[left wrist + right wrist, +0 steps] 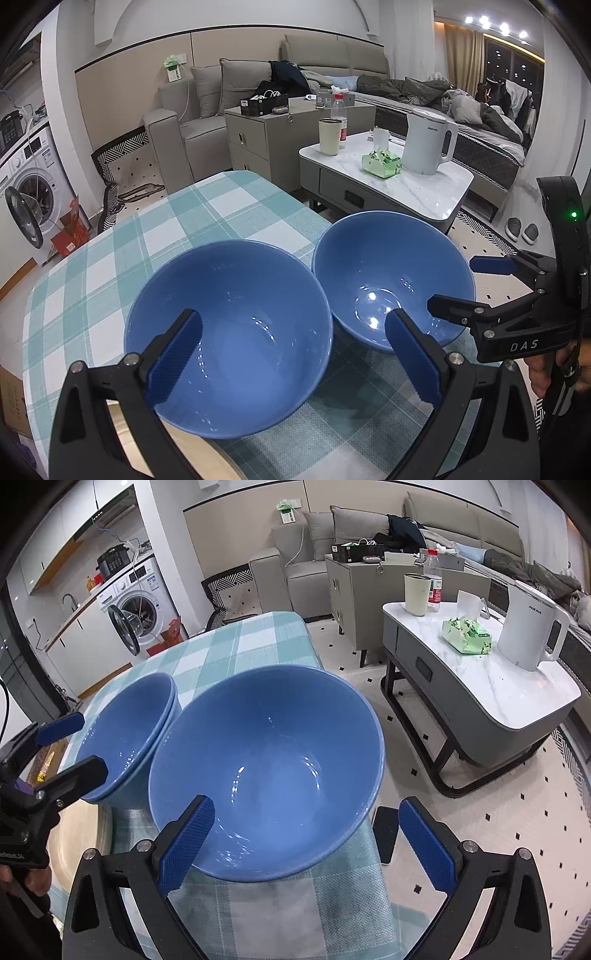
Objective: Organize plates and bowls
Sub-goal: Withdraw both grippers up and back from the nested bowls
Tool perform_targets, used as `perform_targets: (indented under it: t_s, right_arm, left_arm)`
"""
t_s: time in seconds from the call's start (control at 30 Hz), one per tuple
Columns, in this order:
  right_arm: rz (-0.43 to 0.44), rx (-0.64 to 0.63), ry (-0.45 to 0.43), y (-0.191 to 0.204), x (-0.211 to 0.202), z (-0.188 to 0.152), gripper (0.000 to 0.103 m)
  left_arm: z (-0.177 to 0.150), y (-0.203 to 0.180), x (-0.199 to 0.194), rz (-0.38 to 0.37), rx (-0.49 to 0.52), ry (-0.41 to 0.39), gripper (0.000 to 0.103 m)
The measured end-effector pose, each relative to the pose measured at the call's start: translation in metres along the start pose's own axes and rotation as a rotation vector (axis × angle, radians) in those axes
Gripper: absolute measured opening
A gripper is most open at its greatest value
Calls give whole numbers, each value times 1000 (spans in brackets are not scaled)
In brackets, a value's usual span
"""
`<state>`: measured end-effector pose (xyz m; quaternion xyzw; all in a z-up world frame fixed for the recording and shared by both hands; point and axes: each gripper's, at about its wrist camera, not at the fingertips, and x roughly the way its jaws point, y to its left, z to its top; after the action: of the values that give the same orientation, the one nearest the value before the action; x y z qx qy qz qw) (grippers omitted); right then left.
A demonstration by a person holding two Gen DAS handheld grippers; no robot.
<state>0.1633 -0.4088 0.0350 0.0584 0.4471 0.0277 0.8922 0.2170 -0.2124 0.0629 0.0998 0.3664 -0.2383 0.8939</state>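
Note:
Two blue bowls stand side by side on the teal checked tablecloth [166, 229]. My left gripper [293, 332] is open around the left bowl [240, 332], one pad inside it and one outside its right wall. The right wrist view shows a double rim on this left bowl [129, 731], like two nested bowls. My right gripper [306, 801] is open around the right bowl [273, 760], with its left pad inside and its right pad beyond the rim. The left wrist view shows the right gripper [452, 282] straddling the rim of the right bowl [388, 266].
The right bowl sits close to the tablecloth's [258, 642] right edge, with tiled floor beyond. A marble coffee table [517, 701] carries a white kettle [528, 627], a tissue pack and a cup. A cabinet and sofa stand behind it, and a washing machine [144, 605] with its door open stands far left.

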Motion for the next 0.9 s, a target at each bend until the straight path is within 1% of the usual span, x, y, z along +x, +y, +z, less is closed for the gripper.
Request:
perform_targets:
  t_s: [0.07,0.17,0.33,0.5,0.77,0.9]
  right_arm:
    - [-14,-8,8,-1,2,-1,102]
    - [-63,-14,27,-5,6,-3,102]
    - [-80,2,31,-16,5,-5,102]
    - [-137,14,44,-25,6,-6,102]
    - [-152,30,36,-32,4,-6,102]
    - [-175,43,24,-36,1,-5,102]
  left_arm:
    - [0,0,0,2,-1,3,100]
    - [-1,0,2,4,-2,10,100]
    - [-1,-2,5,3,2,13,100]
    - [-2,-3,5,2,7,15,100]
    - [-2,-5,7,4,12,19,100]
    - [-2,-6,8,4,11,19,100]
